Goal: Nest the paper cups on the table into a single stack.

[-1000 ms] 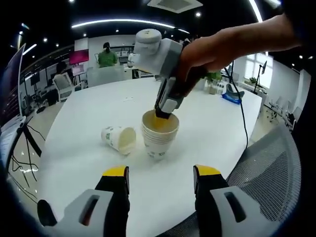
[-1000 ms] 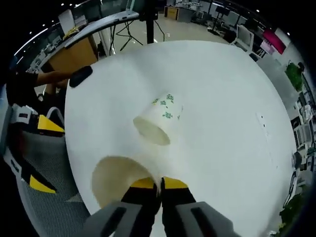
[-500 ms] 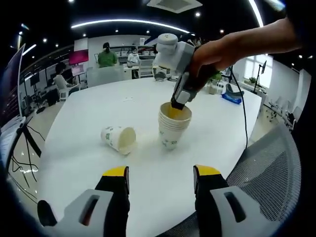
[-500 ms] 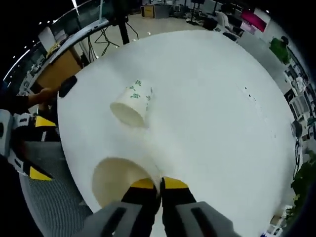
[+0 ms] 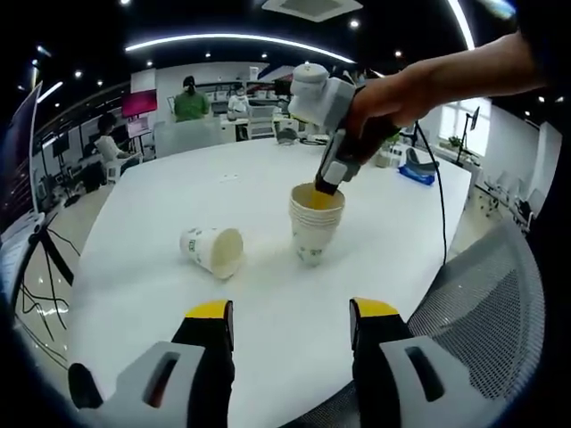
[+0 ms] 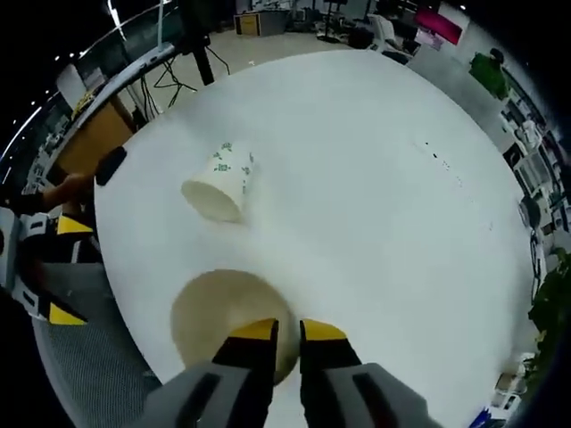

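Note:
An upright stack of nested paper cups [image 5: 316, 225] stands on the white round table [image 5: 161, 187]. My right gripper [image 5: 326, 185] reaches down from the right, its tips at the stack's mouth. In the right gripper view the stack's mouth [image 6: 219, 314] lies just left of my right gripper [image 6: 288, 332]. Its yellow-tipped jaws stand slightly apart astride the rim, one inside and one outside. A single cup [image 5: 214, 251] with green print lies on its side left of the stack, also seen as the lying cup [image 6: 217, 184]. My left gripper [image 5: 293, 323] hangs open near the table's front edge, holding nothing.
A grey mesh chair [image 5: 486, 303] stands at the table's near right edge. Desks, chairs and people fill the office behind the table. A black cable [image 5: 437, 205] runs over the far right of the table [image 6: 384, 196]. The left gripper [image 6: 64, 267] shows at the left.
The right gripper carried the stack to the right, away from the lying cup, and set it down. Its jaws, pinched on the rim before, have now parted. The left gripper stayed still.

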